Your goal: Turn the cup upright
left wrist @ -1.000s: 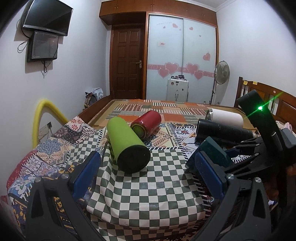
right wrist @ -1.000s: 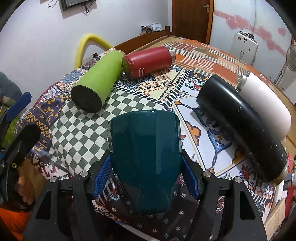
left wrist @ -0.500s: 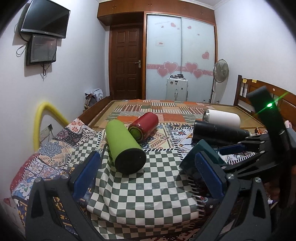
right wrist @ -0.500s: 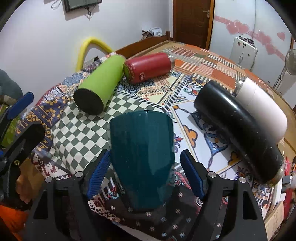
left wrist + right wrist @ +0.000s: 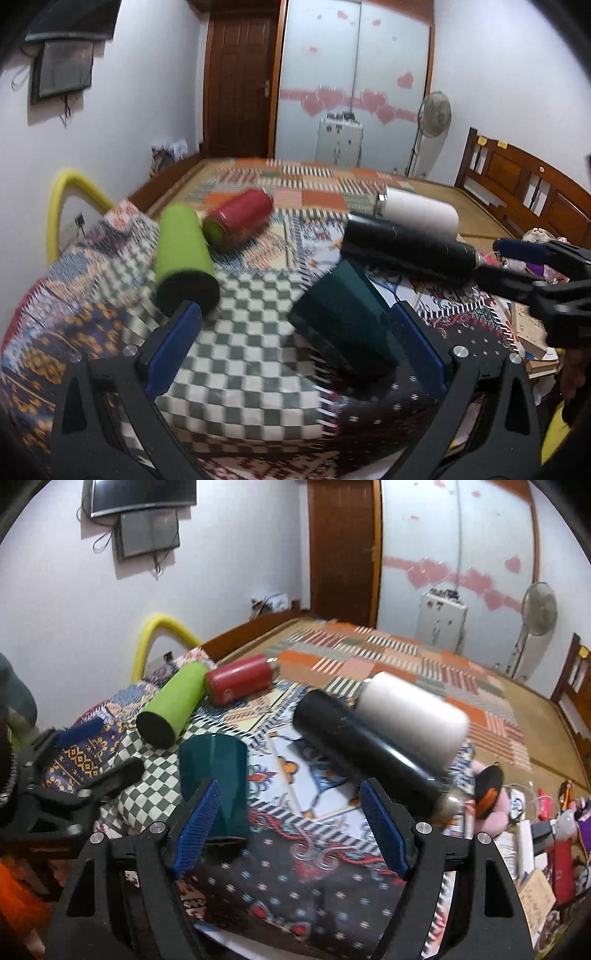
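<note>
Teal cup (image 5: 214, 786) on the patterned bedspread (image 5: 306, 882), standing wider end up, free of both claws.

My right claw (image 5: 290, 829) gapes empty; the cup sits just beyond its left finger, axis near vertical. My left claw (image 5: 295, 343), likewise wide and empty, has the cup against its right finger.

Motion blur smears the bedspread (image 5: 258, 325) pattern and the red bottle (image 5: 238, 219) in the left wrist view. In the right wrist view a blue pad of the right gripper's fingers (image 5: 197, 823) hides the teal cup's (image 5: 216, 771) lower edge, and the black bottle's (image 5: 365, 753) capped end is blurred
</note>
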{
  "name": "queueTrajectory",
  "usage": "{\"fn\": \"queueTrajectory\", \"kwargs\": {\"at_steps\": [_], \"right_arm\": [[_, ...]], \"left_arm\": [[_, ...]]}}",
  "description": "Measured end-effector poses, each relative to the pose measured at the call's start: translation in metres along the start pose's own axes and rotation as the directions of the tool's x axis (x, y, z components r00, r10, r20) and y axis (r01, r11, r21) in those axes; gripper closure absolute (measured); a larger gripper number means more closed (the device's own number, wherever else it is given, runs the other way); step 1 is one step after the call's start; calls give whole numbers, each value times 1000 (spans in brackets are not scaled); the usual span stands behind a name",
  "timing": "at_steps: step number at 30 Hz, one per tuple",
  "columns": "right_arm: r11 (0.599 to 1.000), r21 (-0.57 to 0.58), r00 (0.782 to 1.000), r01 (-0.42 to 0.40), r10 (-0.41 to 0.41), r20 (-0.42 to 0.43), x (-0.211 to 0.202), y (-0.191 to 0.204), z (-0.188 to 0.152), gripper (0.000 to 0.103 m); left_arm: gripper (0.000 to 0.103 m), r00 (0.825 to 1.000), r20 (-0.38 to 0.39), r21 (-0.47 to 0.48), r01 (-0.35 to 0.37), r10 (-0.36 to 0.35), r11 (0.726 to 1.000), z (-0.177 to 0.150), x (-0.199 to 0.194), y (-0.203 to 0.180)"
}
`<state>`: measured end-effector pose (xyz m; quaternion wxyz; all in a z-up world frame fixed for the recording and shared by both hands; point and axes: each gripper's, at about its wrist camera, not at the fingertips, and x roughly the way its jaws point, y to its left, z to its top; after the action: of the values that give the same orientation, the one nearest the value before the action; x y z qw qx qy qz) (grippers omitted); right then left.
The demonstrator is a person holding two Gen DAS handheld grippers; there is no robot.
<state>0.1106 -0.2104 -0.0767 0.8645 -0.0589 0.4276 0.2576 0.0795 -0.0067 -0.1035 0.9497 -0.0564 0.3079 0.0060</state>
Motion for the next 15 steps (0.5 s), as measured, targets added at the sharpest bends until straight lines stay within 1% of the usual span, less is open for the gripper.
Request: {"fn": "queueTrajectory", "kwargs": {"at_steps": [3, 6, 9, 12, 15], "right_arm": [[1000, 11, 999, 7, -7, 39, -12, -9, -6, 25], [1000, 19, 997, 22, -23, 79, -20, -15, -14, 23], [999, 32, 994, 27, -30, 107, -25, -20, -21, 23], [999, 43, 992, 25, -30, 124, -27, -26, -27, 23], [998, 52, 990, 24, -31, 135, -27, -31, -32, 23]], "left_arm": [[0, 998, -58, -32, 11, -13, 999, -2, 15, -9], [0, 995, -98, -49, 12, -17, 999, -5, 26, -16], [0, 993, -122, -52, -5, -2, 999, -6, 36, -23], [0, 989, -148, -55, 2, -11, 998, -5, 46, -29], [0, 988, -155, -33, -1, -5, 999, -2, 54, -38]]}}
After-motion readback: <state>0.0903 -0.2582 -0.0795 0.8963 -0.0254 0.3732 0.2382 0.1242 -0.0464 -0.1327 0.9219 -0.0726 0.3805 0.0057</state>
